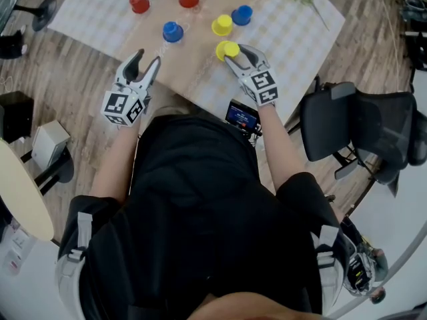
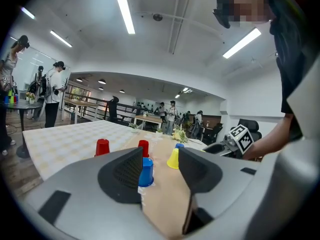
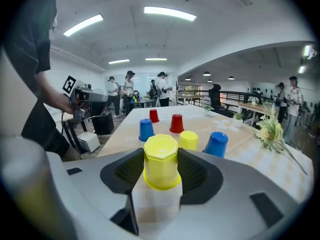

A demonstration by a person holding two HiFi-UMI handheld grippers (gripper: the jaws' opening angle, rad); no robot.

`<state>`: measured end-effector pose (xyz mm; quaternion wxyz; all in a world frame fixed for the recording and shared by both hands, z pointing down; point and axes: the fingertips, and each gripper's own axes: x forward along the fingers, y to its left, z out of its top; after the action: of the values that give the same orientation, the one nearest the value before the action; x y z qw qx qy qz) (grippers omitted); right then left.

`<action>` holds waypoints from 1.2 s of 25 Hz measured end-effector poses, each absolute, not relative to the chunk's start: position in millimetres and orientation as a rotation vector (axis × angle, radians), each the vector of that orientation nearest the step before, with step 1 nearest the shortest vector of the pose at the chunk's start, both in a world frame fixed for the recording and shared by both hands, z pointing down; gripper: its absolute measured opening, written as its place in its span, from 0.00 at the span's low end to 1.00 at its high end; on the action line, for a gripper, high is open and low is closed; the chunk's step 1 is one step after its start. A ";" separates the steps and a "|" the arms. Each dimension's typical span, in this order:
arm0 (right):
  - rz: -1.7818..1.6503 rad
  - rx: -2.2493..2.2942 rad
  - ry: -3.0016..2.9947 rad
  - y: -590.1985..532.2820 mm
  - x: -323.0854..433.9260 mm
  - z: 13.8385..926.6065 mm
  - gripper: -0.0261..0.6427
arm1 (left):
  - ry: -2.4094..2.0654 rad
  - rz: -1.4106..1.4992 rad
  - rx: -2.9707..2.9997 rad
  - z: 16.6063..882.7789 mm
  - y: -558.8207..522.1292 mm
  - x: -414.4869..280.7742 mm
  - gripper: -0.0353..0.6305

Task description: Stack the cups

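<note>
Six upturned cups are spread on the table [image 1: 200,79]; the yellow cup [image 3: 161,161] nearest the near edge is clasped upright between the jaws of the right gripper [image 3: 161,170]. The other yellow cup [image 1: 222,25] lies just beyond, while the jaws of the left gripper [image 1: 147,62] are held apart, empty.

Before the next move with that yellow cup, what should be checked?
1. The near yellow cup sits between the right gripper's jaws: ok.
2. Jaws touch both its sides: ok, it seems.
3. It is upside down, not tilted: ok.
4. The second yellow cup has nothing on it: ok.
5. The left gripper is open, empty, short of the nearer blue cup: ok.
</note>
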<state>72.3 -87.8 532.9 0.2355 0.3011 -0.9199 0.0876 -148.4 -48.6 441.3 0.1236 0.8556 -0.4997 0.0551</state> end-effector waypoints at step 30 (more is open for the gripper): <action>0.197 0.451 -2.521 -55.5 -31.6 571.1 0.38 | -1.474 0.161 2.435 463.0 -16.4 -163.3 0.36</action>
<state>-31.6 -55.5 571.1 0.2828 0.1684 -0.9414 0.0736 -163.3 -16.4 463.0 0.1449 0.8452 -0.5115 0.0558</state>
